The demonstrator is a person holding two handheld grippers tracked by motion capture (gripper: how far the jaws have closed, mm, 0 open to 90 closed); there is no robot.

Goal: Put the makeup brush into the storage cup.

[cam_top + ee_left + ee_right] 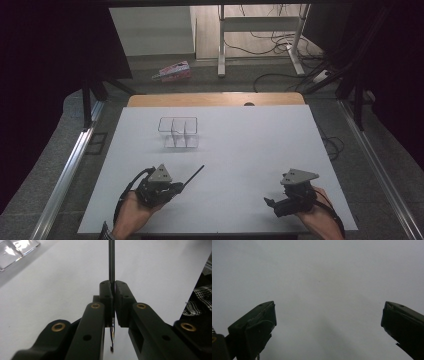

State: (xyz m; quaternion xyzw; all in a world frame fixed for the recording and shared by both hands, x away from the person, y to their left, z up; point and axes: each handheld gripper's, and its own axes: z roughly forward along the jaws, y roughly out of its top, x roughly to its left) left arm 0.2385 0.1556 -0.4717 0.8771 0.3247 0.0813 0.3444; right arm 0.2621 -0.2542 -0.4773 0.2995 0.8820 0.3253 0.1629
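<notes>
A thin black stick [194, 175] lies slanted over the white table [250, 150], clamped between the jaws of my left gripper [176, 188], which is shut on it at the near left. In the left gripper view the stick [111, 260] runs straight ahead from the pinched pads of that gripper [114, 287], and its shiny rear end pokes out below them. A clear divided box [178, 132] stands farther back on the table, also seen as a clear box corner [15, 250]. My right gripper [272, 204] rests at the near right, and its view shows the gripper [328, 315] open wide over bare table.
A wooden strip [215, 99] borders the table's far edge. Metal rails [70, 165] run along both sides. A pink patterned packet [173, 71] lies on the floor beyond, near a desk frame and cables. Checked cloth [200, 300] shows past the table's edge.
</notes>
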